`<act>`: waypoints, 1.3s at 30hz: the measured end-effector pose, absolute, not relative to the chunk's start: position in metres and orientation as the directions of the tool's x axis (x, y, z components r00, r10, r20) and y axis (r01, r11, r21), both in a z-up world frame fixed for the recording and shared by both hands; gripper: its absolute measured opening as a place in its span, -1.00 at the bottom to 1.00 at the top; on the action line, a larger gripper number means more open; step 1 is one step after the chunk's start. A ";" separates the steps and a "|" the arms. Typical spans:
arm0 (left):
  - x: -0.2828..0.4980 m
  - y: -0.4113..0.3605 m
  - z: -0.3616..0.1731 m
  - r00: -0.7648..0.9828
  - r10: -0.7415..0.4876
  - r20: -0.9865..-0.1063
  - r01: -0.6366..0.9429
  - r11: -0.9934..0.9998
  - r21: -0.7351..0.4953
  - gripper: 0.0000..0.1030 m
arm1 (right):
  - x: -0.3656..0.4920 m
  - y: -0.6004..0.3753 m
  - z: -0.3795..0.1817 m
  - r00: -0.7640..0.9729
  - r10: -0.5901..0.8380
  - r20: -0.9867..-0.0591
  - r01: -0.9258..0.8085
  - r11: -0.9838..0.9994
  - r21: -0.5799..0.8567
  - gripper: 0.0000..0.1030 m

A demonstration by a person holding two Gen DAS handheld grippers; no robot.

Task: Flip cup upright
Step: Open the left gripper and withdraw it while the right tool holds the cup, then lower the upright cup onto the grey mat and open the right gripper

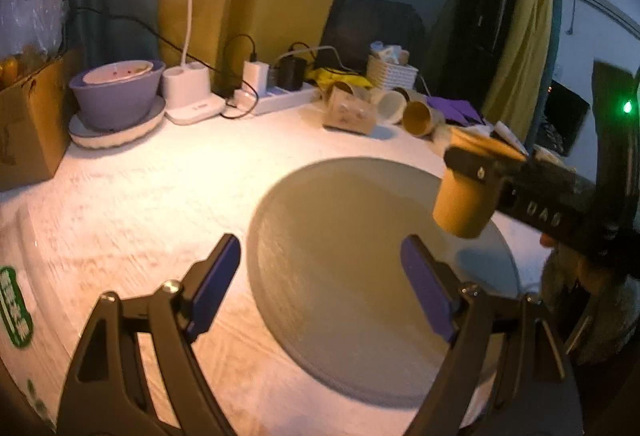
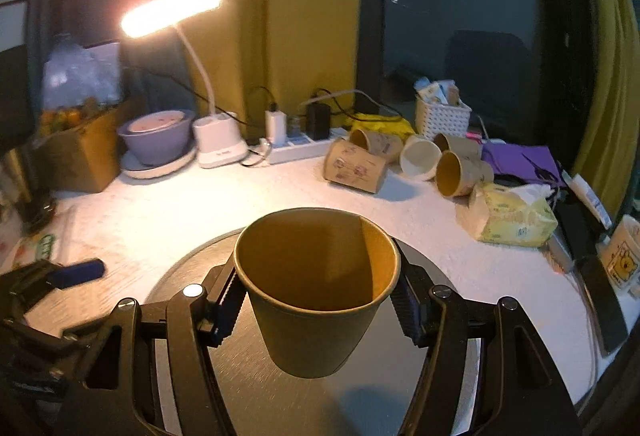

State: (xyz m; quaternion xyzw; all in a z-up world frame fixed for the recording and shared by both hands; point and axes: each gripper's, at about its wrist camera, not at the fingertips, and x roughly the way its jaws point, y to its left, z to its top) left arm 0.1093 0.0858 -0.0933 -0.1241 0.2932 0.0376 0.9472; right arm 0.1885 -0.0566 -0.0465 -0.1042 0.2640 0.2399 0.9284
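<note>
A brown paper cup stands mouth-up between the fingers of my right gripper, which is shut on it and holds it a little above a round grey plate. In the left wrist view the same cup hangs in the right gripper over the plate's far right part. My left gripper is open and empty, low over the plate's near left edge. It also shows in the right wrist view at the left.
Several paper cups lie on their sides at the back of the white table. A tissue pack, a white basket, a power strip, a lit desk lamp, a purple bowl and a cardboard box stand around.
</note>
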 end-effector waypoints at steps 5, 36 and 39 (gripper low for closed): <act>0.116 0.093 -0.092 0.835 -0.017 -0.549 -0.128 0.966 -0.224 0.62 | 0.203 -0.049 -0.056 0.747 0.334 -0.575 -0.445 0.894 -0.058 0.30; 0.128 0.094 -0.102 0.827 -0.083 -0.556 -0.084 0.960 -0.268 0.62 | 0.209 -0.035 -0.083 0.732 0.168 -0.660 -0.311 0.945 -0.104 0.38; 0.128 0.092 -0.101 0.827 -0.081 -0.557 -0.087 0.959 -0.268 0.62 | 0.206 -0.037 -0.081 0.730 0.188 -0.657 -0.324 0.942 -0.091 0.39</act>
